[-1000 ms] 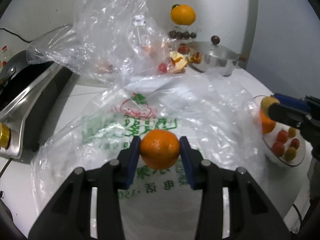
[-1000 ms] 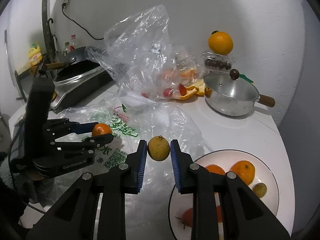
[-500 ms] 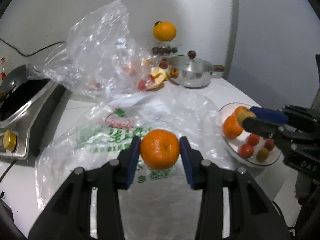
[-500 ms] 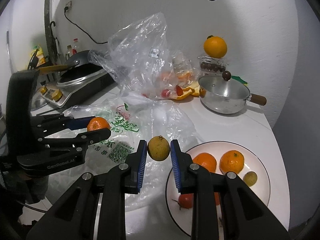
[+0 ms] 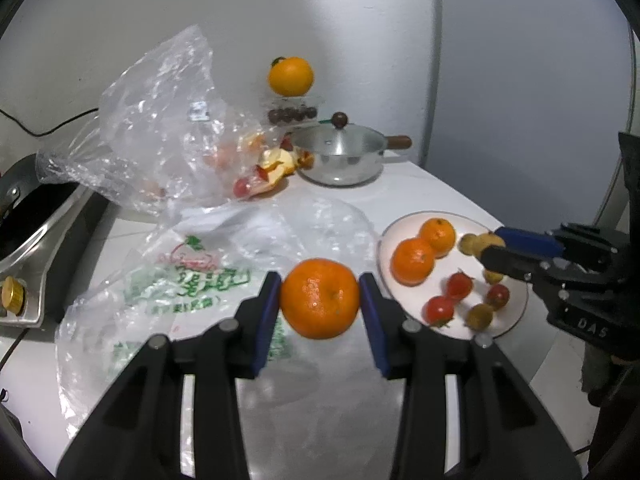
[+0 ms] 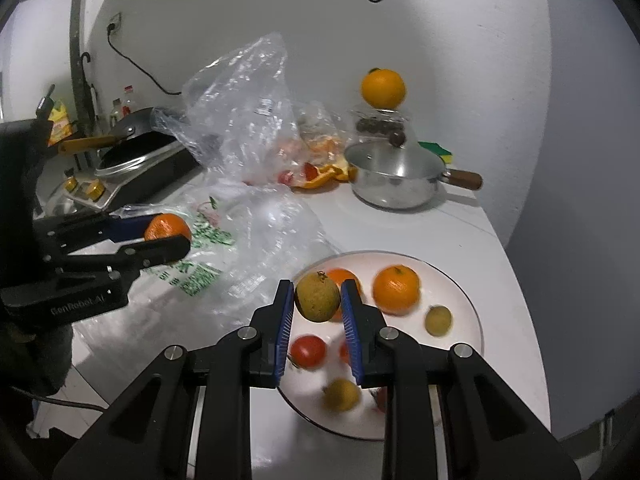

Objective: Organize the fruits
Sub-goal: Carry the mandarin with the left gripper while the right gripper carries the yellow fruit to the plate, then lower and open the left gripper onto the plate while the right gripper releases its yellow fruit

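Steel and black, the cooker [image 5: 28, 232] sits at the far left of the worktop [image 5: 436, 196], well away from the plate [image 5: 516, 312]. Next comes a crumpled clear bag [image 5: 160, 136] with red and orange scraps inside, and a flat printed bag [image 5: 192, 280] spread out just left of the plate.

My left gripper [image 5: 320, 298] is clamped on a mandarin [image 5: 319, 298], its blue pads pressing both sides of the fruit. I hold it in the air over the flat bag, just left of the plate's rim.

Behind the plate, near the wall, stands a lidded steel pot [image 5: 340, 156] with a wooden handle, and behind that an orange [image 5: 290, 76] perched on a clear box of dark fruit.

On the plate lie two mandarins [image 6: 396, 290], several small red tomatoes [image 5: 440, 309] and a few small yellow-brown fruits [image 6: 438, 320].

My right gripper [image 6: 318, 298] is closed tight on one yellow-brown fruit [image 6: 317, 297], held above the left part of the plate, clear of the fruit lying there. In the left wrist view that gripper reaches in over the plate's far right side.
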